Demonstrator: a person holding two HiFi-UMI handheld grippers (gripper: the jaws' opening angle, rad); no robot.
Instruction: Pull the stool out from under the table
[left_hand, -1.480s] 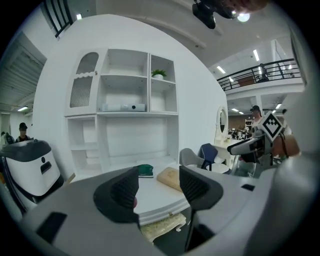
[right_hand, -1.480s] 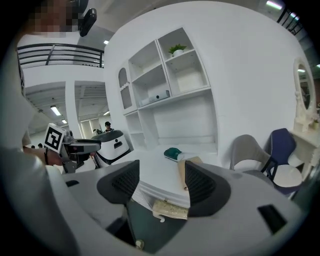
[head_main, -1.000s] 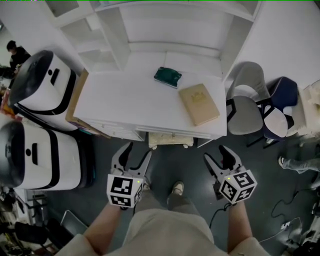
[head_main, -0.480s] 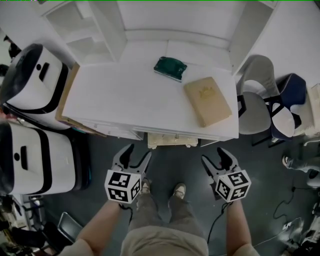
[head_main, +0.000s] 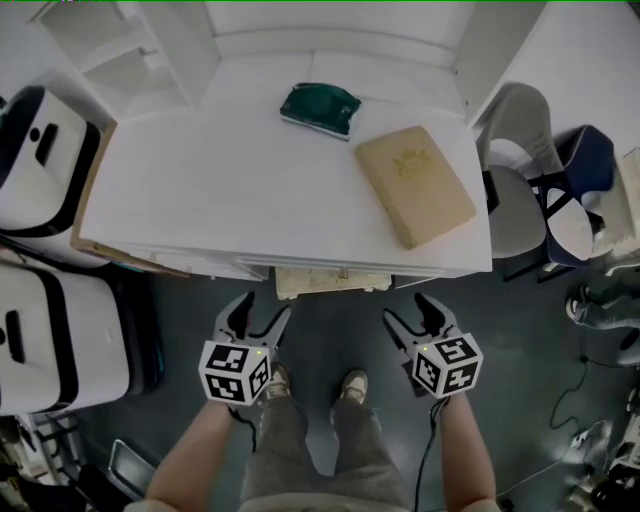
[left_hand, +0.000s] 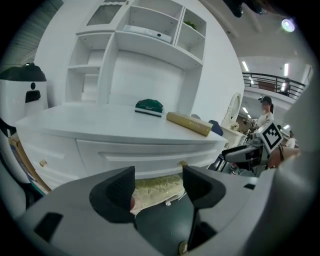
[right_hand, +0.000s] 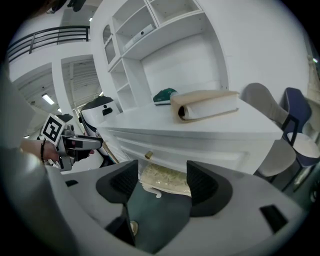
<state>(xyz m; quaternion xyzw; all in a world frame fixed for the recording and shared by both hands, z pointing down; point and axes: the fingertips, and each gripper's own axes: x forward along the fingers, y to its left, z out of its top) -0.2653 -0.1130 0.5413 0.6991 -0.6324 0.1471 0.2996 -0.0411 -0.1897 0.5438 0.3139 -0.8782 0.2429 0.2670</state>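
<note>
The stool (head_main: 330, 283) has a cream patterned cushion and sits tucked under the front edge of the white table (head_main: 250, 200); only its near rim shows. My left gripper (head_main: 262, 310) hovers just in front of the stool's left side. It is open, its jaws have just been opening, and nothing is between them. My right gripper (head_main: 408, 310) hangs in front of the stool's right side, also open and empty. Both point forward and down at the stool, clear of it. The cushion (left_hand: 152, 185) shows past the left jaws, and the same cushion (right_hand: 167, 179) past the right jaws.
On the table lie a green pouch (head_main: 320, 108) and a tan book (head_main: 415, 185). Two white rounded machines (head_main: 40, 330) stand at the left, grey and blue chairs (head_main: 525, 200) at the right. The person's shoes (head_main: 350, 385) stand on the dark floor between the grippers.
The view has sunk closer to the table, which now looms larger. Both grippers came down with it and stay in front of the stool. The left jaws stand a little wider.
</note>
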